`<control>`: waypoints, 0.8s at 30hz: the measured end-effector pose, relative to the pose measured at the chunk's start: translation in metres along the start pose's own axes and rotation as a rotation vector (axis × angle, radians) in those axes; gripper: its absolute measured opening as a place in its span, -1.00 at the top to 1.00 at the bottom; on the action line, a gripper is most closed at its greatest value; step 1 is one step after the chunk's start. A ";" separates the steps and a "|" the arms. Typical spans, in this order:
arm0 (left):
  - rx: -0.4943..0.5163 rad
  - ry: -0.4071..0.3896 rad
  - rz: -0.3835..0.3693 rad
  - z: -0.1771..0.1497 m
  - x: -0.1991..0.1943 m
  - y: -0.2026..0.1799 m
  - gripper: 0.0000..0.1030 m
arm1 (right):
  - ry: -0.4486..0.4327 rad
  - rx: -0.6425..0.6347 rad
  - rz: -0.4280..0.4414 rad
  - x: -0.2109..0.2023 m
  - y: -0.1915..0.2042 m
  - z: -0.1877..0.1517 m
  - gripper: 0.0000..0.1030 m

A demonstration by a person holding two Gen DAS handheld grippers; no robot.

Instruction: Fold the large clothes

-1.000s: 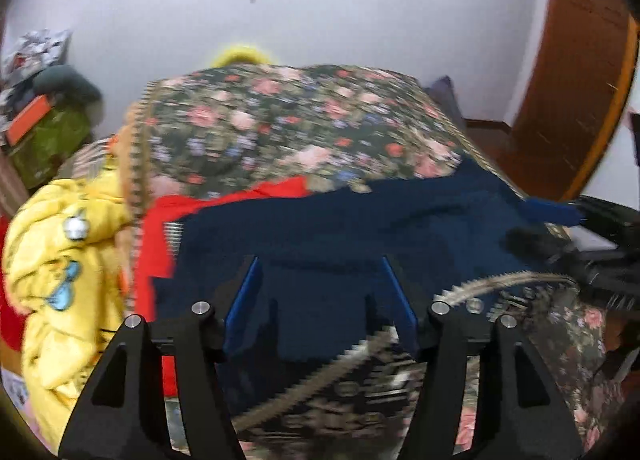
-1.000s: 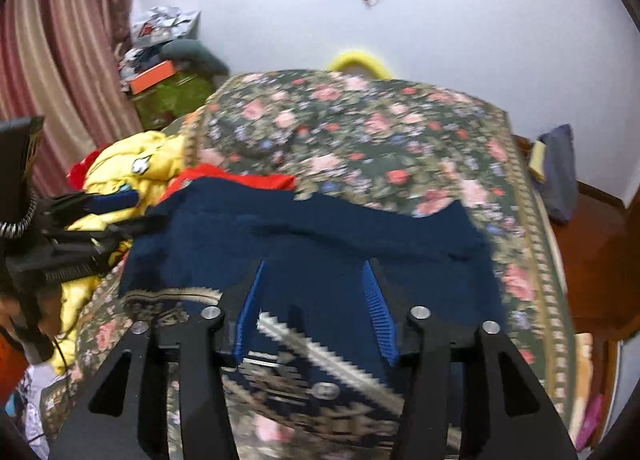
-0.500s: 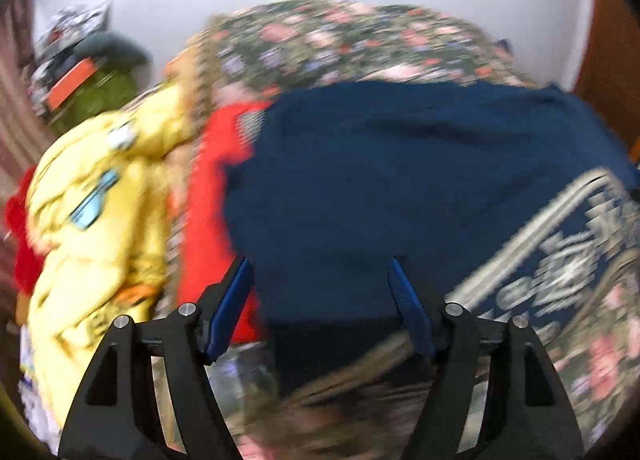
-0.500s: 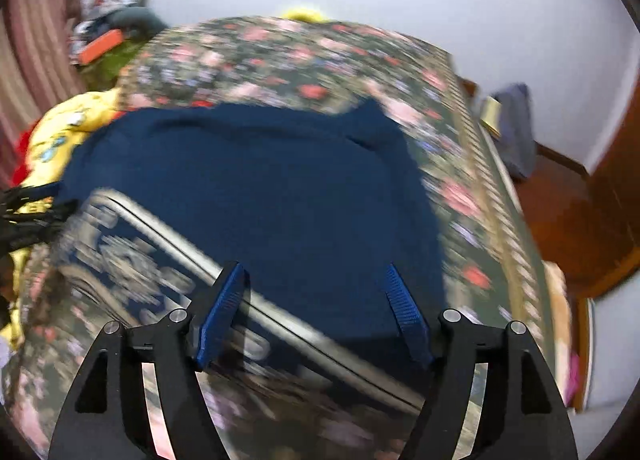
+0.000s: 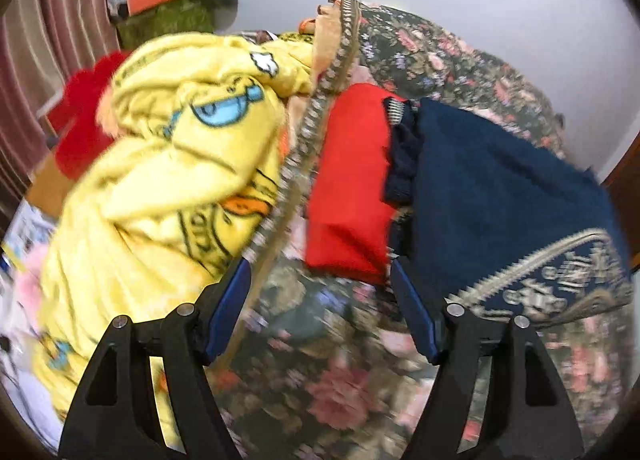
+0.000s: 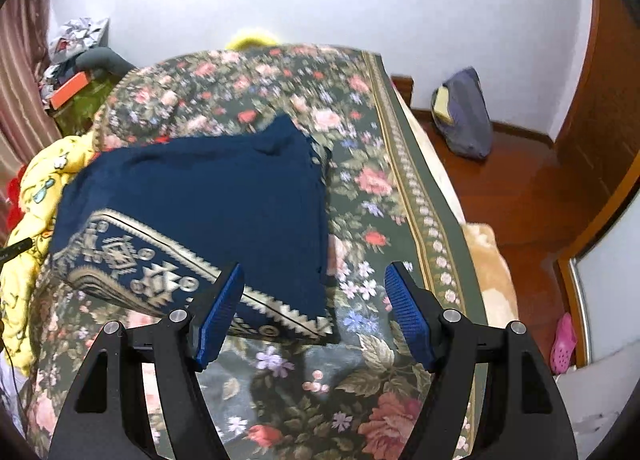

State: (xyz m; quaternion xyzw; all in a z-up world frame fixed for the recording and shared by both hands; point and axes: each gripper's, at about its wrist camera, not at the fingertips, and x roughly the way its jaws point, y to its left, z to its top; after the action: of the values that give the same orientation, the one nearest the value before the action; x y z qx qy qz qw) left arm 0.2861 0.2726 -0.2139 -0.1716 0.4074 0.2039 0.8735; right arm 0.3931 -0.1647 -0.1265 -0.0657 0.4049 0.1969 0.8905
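Observation:
A navy garment with a gold patterned band lies folded on the floral bed cover. My right gripper hangs open over its near right corner, and the pads touch no cloth. In the left wrist view the navy garment is at the right, with a red garment beside it. My left gripper is over the bed cover near the red garment's front edge. Its jaws are opening and nothing is held between them.
A yellow cartoon-print fleece is heaped at the bed's left edge, over something red. A green box stands by the curtain. To the right of the bed are the wooden floor, a grey bag and a pink shoe.
Both grippers opened wider and came off the navy garment's near edge. The left one swung left toward the red and yellow clothes. The right one swung right to the garment's corner.

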 end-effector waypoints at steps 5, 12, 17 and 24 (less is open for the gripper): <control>-0.128 0.114 -0.251 -0.012 0.014 -0.011 -0.44 | -0.002 -0.037 0.032 -0.002 0.018 0.000 -0.36; -0.253 0.247 -0.494 -0.035 0.050 -0.035 -0.44 | 0.010 -0.057 0.083 0.003 0.036 -0.006 -0.36; -0.374 0.276 -0.619 -0.035 0.076 -0.045 -0.44 | 0.034 -0.057 0.109 0.011 0.042 -0.010 -0.36; -0.450 0.216 -0.566 -0.015 0.103 -0.051 -0.43 | 0.063 -0.057 0.116 0.021 0.049 -0.014 -0.36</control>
State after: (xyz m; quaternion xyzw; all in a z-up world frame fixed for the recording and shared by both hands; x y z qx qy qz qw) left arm 0.3619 0.2436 -0.2964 -0.4856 0.3787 0.0197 0.7876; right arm 0.3763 -0.1176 -0.1489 -0.0735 0.4299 0.2576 0.8622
